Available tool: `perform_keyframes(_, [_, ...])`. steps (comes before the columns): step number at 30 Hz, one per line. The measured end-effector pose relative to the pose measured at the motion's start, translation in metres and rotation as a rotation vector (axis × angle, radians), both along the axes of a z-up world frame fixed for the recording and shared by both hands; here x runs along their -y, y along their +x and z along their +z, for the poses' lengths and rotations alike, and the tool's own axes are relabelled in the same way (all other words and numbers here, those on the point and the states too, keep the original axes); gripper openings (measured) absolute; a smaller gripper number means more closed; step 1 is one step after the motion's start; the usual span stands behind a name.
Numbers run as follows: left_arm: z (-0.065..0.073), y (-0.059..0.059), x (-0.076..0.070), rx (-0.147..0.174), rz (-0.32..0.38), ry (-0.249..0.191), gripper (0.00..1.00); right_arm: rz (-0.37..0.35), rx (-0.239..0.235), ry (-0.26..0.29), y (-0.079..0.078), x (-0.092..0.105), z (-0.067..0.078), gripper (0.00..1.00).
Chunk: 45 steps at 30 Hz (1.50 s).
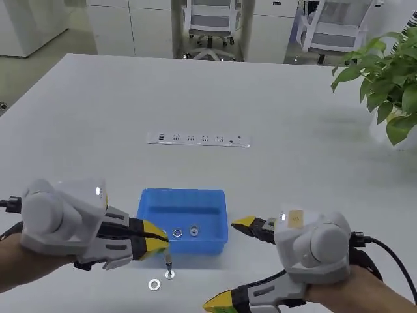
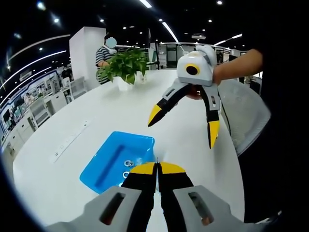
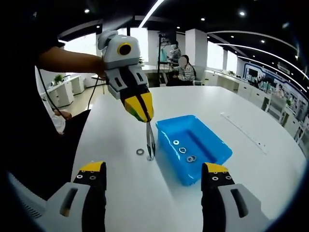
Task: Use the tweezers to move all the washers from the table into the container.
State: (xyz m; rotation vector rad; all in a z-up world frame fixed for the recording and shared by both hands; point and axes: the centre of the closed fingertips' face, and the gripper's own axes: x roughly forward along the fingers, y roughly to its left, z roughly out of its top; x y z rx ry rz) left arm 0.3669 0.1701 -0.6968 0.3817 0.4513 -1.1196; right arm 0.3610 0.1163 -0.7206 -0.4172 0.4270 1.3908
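Tabletop [image 1: 260,98] bears two loose washers [image 1: 154,284].

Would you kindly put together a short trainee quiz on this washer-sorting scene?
1. True or false: the left hand-held gripper is shut on the slim metal tweezers.
2. The right hand-held gripper is: A) open, B) shut on a washer, C) shut on the tweezers.
3. Fill in: one loose round metal washer lies on the white table, ____ the blue plastic container.
Key: 1 true; 2 A; 3 outside.
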Motion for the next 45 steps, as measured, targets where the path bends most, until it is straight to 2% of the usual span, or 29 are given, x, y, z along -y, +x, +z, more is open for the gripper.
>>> perform_keyframes(9, [0.002,-0.003,0.006,-0.015,-0.053,0.03,0.05,0.104,0.04,-0.006,-0.002,-0.02,-0.003,0.62])
perform_keyframes(23, [0.002,-0.002,0.007,-0.04,-0.121,0.076,0.05,0.216,0.058,-0.024,-0.001,-0.046,-0.017,0.37])
perform_keyframes(33, [0.001,-0.002,0.004,-0.054,-0.151,0.097,0.05,0.272,0.072,-0.041,0.0,-0.068,-0.031,0.28])
perform_keyframes(45, [0.001,-0.002,0.005,-0.064,-0.173,0.106,0.05,0.291,0.064,-0.058,0.001,-0.079,-0.041,0.15])
